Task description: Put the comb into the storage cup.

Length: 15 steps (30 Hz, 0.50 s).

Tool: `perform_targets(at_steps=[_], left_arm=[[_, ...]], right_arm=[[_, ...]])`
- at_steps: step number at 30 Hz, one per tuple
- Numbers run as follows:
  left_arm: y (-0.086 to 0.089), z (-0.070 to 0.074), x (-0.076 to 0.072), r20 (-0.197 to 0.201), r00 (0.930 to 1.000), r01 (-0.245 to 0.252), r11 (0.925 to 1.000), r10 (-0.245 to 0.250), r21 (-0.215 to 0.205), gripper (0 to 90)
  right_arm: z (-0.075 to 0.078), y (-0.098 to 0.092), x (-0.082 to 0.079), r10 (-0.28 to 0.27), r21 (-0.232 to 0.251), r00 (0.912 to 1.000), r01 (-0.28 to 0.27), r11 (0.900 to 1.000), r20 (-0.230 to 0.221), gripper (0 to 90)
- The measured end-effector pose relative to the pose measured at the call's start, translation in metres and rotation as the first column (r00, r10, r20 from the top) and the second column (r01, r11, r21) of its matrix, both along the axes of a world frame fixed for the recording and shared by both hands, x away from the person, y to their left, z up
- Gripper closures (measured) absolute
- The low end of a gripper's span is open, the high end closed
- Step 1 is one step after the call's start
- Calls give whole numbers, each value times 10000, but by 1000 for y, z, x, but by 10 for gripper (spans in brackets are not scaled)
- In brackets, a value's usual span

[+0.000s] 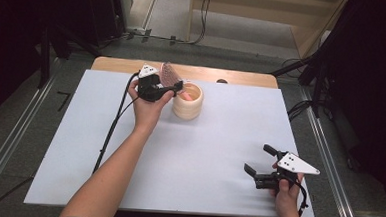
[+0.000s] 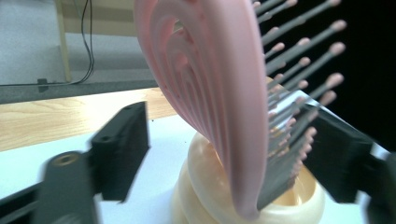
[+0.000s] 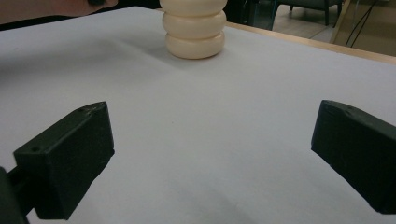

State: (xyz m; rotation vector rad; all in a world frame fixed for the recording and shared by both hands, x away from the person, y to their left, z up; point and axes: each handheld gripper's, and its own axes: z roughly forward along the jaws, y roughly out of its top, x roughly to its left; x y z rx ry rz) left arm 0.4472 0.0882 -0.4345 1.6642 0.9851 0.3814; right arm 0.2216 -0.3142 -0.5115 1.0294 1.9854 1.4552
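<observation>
A pink hairbrush (image 1: 170, 73) stands upright in a cream ribbed cup (image 1: 188, 102) at the back of the table. My left gripper (image 1: 178, 87) is at the cup's left rim, open, with the brush between its jaws. In the left gripper view the hairbrush (image 2: 219, 93) dips into the cup (image 2: 280, 205); the left jaw stands clear of its pink back and the right jaw sits close against the bristle tips. My right gripper (image 1: 257, 158) rests near the front right, open over the bare sheet. Beyond its own jaws (image 3: 210, 154) the cup (image 3: 194, 28) shows far off.
A white sheet (image 1: 214, 149) covers the table, with a wooden strip (image 1: 233, 75) bare along the back edge. The left gripper's black cable (image 1: 112, 129) trails down the left side of the sheet. Dark stands and floor cables surround the table.
</observation>
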Motion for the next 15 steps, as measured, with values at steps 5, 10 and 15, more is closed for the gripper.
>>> perform_targets(at_steps=[5, 10, 15], left_arm=[[6, -1, -6, 269, 9993, 274, 9996, -274, -21, 25], [8, -3, -15, 356, 9973, 634, 9980, -636, 65, 0], [10, -8, -22, 339, 9968, 711, 9972, -718, 215, 0]], right_arm=[[0, 0, 0, 11, -19, 10000, -11, 10000, -14, 0], [0, 1, 1, 0, -37, 10000, 0, 10000, -39, 0], [0, 2, 1, 15, -94, 10000, -15, 10000, -59, 0]])
